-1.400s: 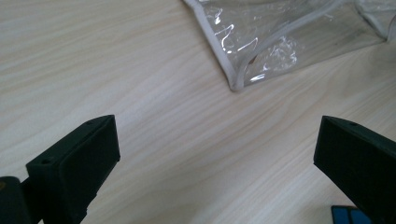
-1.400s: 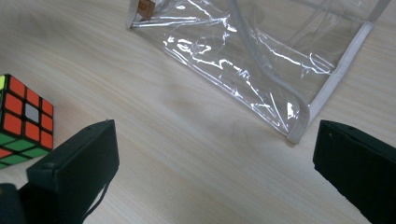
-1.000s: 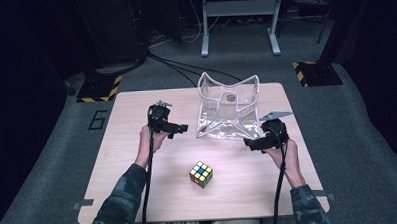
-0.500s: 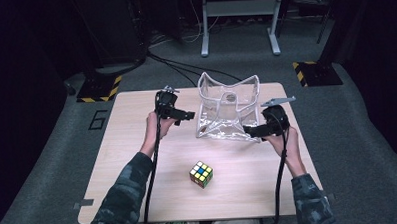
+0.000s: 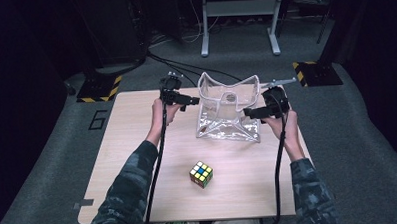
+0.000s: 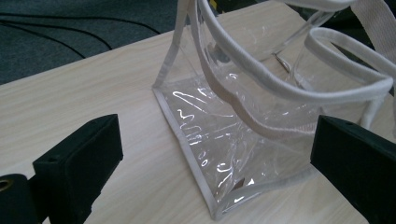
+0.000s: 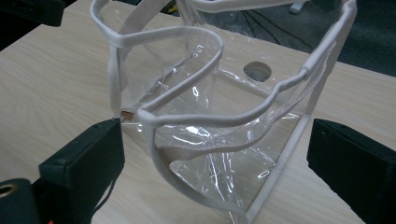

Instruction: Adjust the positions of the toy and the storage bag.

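From above we see our left gripper [image 5: 192,99] and right gripper [image 5: 250,112] flanking the clear plastic bag with white trim [image 5: 230,111]; the multicoloured puzzle cube [image 5: 201,174] sits nearer us, untouched. In both gripper views the jaws stand wide, the bag between them ungrasped, so any task seems barely begun.

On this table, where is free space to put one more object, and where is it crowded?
Free: the table left of the puzzle cube, and the near right part beyond it. Crowded: the far middle, where the left gripper and right gripper flank the clear bag.
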The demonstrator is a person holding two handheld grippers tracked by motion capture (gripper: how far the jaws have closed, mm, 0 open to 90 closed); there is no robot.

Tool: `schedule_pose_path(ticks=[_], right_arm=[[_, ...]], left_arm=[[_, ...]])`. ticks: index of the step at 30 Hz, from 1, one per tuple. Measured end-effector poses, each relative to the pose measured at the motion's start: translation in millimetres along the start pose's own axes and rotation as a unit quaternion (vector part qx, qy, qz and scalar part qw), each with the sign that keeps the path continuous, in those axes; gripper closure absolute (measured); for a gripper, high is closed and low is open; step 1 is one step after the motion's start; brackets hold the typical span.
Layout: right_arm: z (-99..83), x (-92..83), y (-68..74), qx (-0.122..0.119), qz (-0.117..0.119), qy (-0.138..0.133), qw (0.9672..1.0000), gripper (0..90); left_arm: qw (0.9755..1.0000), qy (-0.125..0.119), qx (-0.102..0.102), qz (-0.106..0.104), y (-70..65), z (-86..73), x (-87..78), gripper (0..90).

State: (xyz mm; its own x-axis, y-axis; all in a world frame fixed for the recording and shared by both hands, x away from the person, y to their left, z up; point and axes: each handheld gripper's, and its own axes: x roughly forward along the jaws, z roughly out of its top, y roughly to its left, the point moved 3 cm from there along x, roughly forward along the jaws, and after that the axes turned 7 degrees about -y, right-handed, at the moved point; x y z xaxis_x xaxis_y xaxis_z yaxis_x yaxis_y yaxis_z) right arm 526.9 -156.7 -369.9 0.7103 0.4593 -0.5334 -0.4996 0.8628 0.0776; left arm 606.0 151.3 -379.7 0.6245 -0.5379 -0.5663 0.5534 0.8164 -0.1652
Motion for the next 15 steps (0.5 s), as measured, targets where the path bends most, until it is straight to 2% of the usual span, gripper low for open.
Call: schedule_pose_path(ticks=[4, 8, 10, 14, 15], right_arm=[[8.7, 6.8, -4.0, 0.007, -0.004, 0.006, 1.0, 4.0], [12.0, 10.3, -5.5, 0.01, -0.007, 0.007, 0.9999, 4.5], [15.0, 15.0, -8.0, 0.016, -0.01, 0.005, 0.9998, 6.0], [17.8, 21.9, -11.0, 0.025, -0.012, 0.008, 0.9996, 10.9], [18.0, 24.2, -11.7, 0.023, -0.014, 0.009, 0.9996, 12.6]], left_arm=[[0.9999, -0.01, -0.013, -0.003, 1.3, 10.6, 2.7, 2.3], [0.9997, -0.014, -0.018, -0.006, 0.7, 16.8, 5.1, 2.3], [0.9997, -0.012, -0.022, 0.001, -1.1, 22.1, 12.0, 4.4], [0.9998, -0.01, -0.015, 0.002, -5.8, 25.9, 16.9, 10.3], [0.9999, -0.01, -0.006, 0.012, -9.2, 27.0, 19.9, 11.7]])
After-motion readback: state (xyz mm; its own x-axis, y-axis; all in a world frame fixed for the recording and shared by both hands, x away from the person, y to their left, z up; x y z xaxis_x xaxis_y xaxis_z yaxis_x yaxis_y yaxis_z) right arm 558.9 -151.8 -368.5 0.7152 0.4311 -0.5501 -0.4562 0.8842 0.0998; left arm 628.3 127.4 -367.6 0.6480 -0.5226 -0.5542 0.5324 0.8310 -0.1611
